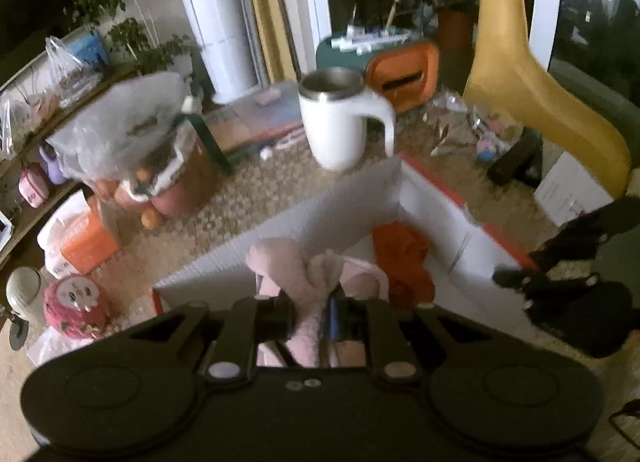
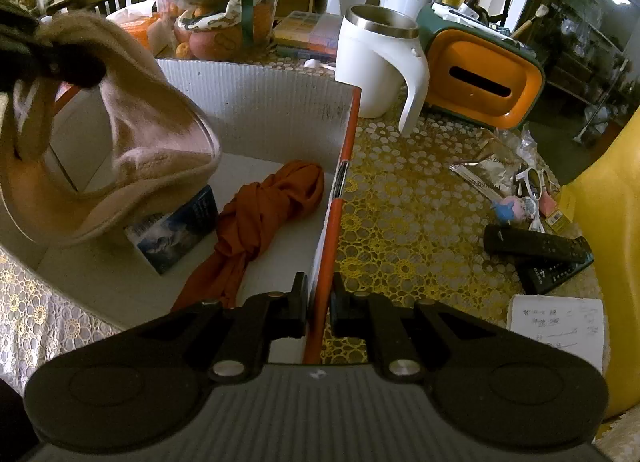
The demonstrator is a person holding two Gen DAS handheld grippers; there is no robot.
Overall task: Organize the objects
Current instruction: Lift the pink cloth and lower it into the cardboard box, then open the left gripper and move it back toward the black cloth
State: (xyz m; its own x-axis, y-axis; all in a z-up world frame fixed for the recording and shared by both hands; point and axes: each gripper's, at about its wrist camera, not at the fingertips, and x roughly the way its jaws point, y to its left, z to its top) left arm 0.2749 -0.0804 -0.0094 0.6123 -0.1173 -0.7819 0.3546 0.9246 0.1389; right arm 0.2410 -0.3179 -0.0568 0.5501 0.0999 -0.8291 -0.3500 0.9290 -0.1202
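Left gripper [image 1: 310,312] has its jaws pinched on a fold of the pink fleece hat [image 2: 120,149], which hangs above the open white box [image 2: 260,101]; in the right wrist view it droops in a loose open loop over the box's left half, not yet resting on the floor of it. Looks light, soft and floppy, so it won't hold shape: a pinch on a bunched fold or the brim edge is the sensible hold, and it should drop harmlessly. Snag risk is fleece catching on the jaws at release. Right gripper [image 2: 320,316] straddles the box's orange-edged side wall [image 2: 336,197], jaws close on either side of it; looks like it's steadying the box, though I can't tell if the pads actually touch. Already inside: a knotted orange cloth [image 2: 264,205] and a small blue printed pack [image 2: 176,229], partly under the hat. White mug [image 2: 376,61] and orange tissue box [image 2: 480,81] stand on the table [image 2: 400,221] just beyond.
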